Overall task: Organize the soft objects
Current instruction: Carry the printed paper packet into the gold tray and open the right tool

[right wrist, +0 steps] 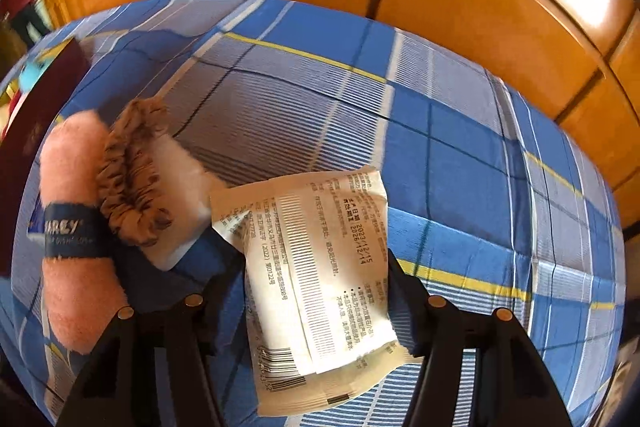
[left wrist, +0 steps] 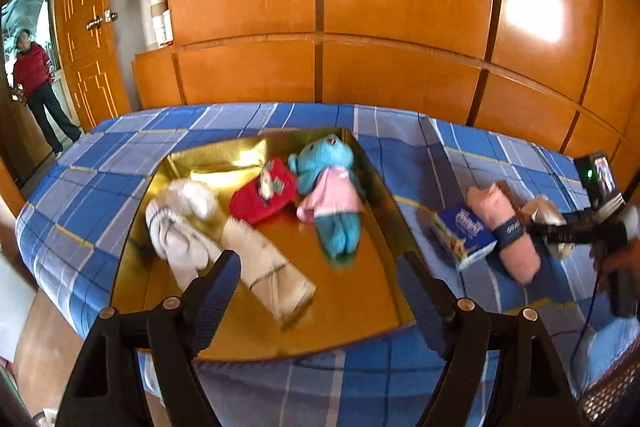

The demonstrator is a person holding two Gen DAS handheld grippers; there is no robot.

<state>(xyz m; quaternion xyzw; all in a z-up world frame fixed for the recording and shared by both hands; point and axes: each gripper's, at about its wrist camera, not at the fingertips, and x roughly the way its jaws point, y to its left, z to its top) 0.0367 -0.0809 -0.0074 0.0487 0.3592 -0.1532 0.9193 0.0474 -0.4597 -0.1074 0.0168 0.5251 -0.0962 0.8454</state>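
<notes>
A gold tray (left wrist: 360, 307) lies on the blue plaid bed (left wrist: 400, 139). In it are a white soft toy (left wrist: 180, 223), a beige rolled cloth (left wrist: 268, 267), a red pouch (left wrist: 266, 197) and a blue teddy in a pink shirt (left wrist: 330, 195). My left gripper (left wrist: 319, 261) hangs open over the tray's near part, holding nothing. To the right, my right gripper (right wrist: 314, 291) is shut on a white printed packet (right wrist: 320, 267). Beside it lie a pink towel roll with a navy band (right wrist: 76, 211), a brown scrunchie (right wrist: 132, 179) and a white pad (right wrist: 180, 195).
A blue tissue box (left wrist: 464, 233) sits between the tray and the pink roll. Wooden wardrobe doors (left wrist: 400, 7) stand right behind the bed. A person in a red top (left wrist: 34, 79) stands in the doorway at far left. The tray's dark red outer wall (right wrist: 36, 147) rises left of the pink roll.
</notes>
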